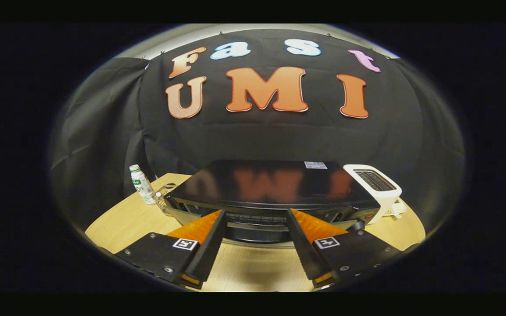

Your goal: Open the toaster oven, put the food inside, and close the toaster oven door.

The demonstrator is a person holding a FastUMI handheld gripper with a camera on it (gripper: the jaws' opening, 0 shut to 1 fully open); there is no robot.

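Note:
A black toaster oven (270,182) with a glossy top stands on the round wooden table (121,221), just ahead of me. I look down on its top and the upper strip of its front, where a pale handle bar (253,226) runs across. My gripper (256,211) is open, with nothing between its fingers. The two fingertips reach the oven's front upper edge, one on each side of the handle's middle. Whether the door is fully closed I cannot tell from this angle.
A white pop-up toaster (376,186) stands right beside the oven on its right. A small white bottle with a green cap (141,183) and a small clear object (161,201) stand at the oven's left rear corner. Black cloth hangs behind the table.

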